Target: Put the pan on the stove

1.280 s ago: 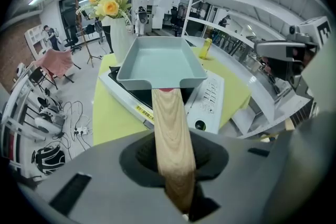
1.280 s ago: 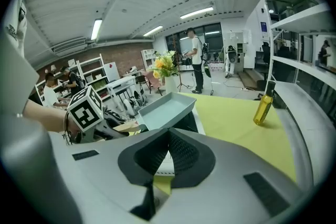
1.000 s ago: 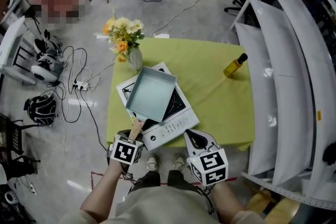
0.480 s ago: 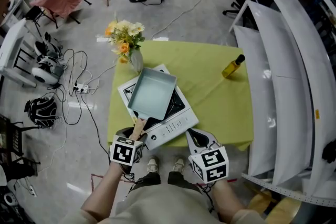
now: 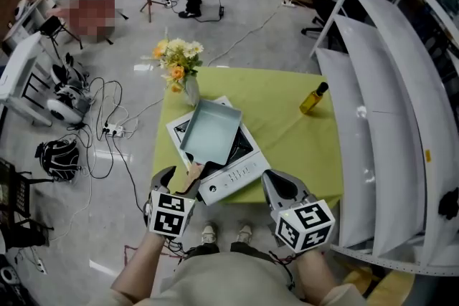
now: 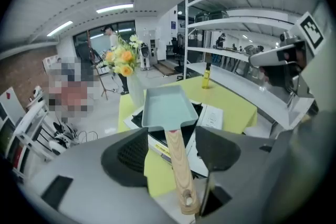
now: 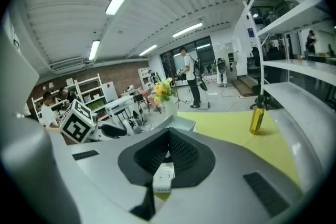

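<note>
Grey floor point(image 5: 100, 240) fills the left of the head view, strewn with black cables point(image 5: 118, 132). Next comes a clear vase of yellow and orange flowers point(image 5: 181, 68), standing at the far left corner of a table under a yellow-green cloth point(image 5: 294, 147).

At the table's near left edge is the left gripper point(image 5: 179, 183). Its jaws are opening and stand wide. The light wooden handle point(image 5: 191, 177) of the pan runs up between them. In the left gripper view, both black pads stand clear of the wood, so the handle lies between the jaws unpinched.

That handle belongs to a pale teal square pan point(image 5: 210, 136), which sits on the black cooking surface of a white portable stove point(image 5: 233, 174). The stove lies askew on the cloth, its control strip turned toward the person. The pan's handle sticks out past the stove's near left corner.

Right of the stove, at the table's near edge, is the right gripper point(image 5: 281, 186). In the right gripper view its ribbed black jaws are pressed together at the tips, pinching nothing.

Farther right and deeper on the cloth, a small bottle of yellow oil point(image 5: 313, 99) with a dark cap stands upright, well apart from the stove. Long white shelves point(image 5: 387, 118) rise along the right side.
</note>
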Available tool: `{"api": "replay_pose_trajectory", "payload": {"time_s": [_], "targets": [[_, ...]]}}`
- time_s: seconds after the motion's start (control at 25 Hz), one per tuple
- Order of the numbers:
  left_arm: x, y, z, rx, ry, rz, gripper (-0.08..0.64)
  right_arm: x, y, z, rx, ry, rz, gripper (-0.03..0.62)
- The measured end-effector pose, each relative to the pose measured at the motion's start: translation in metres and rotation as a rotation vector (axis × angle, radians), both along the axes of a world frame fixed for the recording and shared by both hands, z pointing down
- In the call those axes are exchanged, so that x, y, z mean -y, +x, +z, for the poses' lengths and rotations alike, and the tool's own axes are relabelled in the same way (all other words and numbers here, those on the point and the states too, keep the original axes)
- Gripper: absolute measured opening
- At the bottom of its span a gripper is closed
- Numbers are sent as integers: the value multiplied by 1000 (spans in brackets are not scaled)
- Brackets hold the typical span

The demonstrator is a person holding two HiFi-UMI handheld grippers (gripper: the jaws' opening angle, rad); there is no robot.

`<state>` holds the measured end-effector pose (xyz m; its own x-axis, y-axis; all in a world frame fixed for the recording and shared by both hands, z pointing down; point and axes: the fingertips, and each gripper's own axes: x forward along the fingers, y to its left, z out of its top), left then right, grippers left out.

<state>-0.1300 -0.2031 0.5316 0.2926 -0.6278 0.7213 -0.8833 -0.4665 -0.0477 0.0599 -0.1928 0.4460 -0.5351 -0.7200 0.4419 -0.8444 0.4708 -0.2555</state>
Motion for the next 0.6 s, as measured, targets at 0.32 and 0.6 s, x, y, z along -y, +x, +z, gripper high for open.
{"api": "replay_pose_trajectory", "payload": {"time_s": [0.32, 0.6], "targets": [[-10, 3, -115, -73, 299, 34, 210, -13, 6, -86, 43, 201, 56, 6], [-32, -5, -190, -117, 479, 42, 175, -45, 3, -150, 55, 365, 66, 6]]}}
